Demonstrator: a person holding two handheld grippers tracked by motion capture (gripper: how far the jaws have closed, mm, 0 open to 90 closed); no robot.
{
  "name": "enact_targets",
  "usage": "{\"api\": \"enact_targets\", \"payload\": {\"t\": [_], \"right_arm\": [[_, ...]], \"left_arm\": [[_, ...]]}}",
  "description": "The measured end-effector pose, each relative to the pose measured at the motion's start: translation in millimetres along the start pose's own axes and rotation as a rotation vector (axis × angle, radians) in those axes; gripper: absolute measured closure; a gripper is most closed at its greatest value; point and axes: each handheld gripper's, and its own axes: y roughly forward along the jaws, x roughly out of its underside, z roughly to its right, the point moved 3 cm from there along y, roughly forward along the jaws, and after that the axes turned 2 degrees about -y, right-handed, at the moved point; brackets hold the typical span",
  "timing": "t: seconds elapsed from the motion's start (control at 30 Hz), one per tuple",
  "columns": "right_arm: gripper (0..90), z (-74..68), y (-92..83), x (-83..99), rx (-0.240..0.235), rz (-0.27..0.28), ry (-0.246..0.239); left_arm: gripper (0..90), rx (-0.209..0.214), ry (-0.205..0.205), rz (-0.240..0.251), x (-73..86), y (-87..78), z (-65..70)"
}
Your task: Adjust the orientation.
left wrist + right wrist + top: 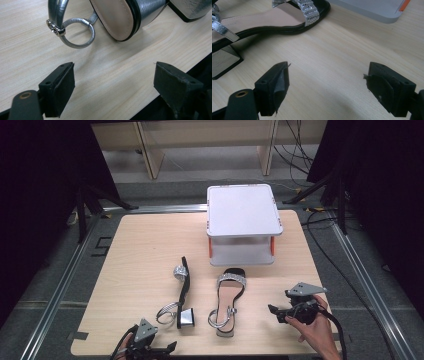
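Left gripper (165, 349) fingers wide apart, empty, over the bench (135, 250) edge. Tipped sandal (181, 292) lies just ahead, heel end nearest, long axis running away. Right gripper (272, 312) likewise spread, empty; upright sandal (227, 302) to its left.

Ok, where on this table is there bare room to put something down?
Bare wood lies left of the sandal on its side, up to the table edge, and right of the upright sandal. The middle, between sandals and the grey shelf, is crowded.
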Motion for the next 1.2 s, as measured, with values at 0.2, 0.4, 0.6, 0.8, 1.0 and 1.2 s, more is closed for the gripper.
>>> {"api": "enact_targets", "payload": {"t": [0.2, 0.4, 0.6, 0.8, 1.0, 1.2], "right_arm": [[20.3, -1.6, -0.3, -0.7, -0.002, 0.001, -0.011], [15.0, -13.0, -1.7, -5.5, -0.046, 0.023, -0.038], [31.4, -37.5, -1.5, -15.6, -0.147, 0.068, -0.076], [46.2, -59.8, 2.1, -23.6, -0.215, 0.082, -0.151], [59.5, -76.2, 15.4, -31.4, -0.235, 0.050, -0.230], [65.7, -86.5, 34.2, -36.1, -0.273, 0.019, -0.265]], "left_arm": [[16.7, 0.001, -0.003, 0.001, 0.1, 0.3, 0.3], [16.7, 0.003, -0.011, 0.007, 0.3, 0.0, -0.4], [16.7, 0.006, -0.026, -0.003, 0.9, -1.1, 0.4], [16.7, 0.006, -0.025, -0.005, 0.9, -1.2, -0.1], [16.7, 0.005, -0.020, 0.002, 0.5, -0.1, -0.1], [16.7, 0.009, -0.024, 0.004, 0.7, -0.1, 0.2]]}}
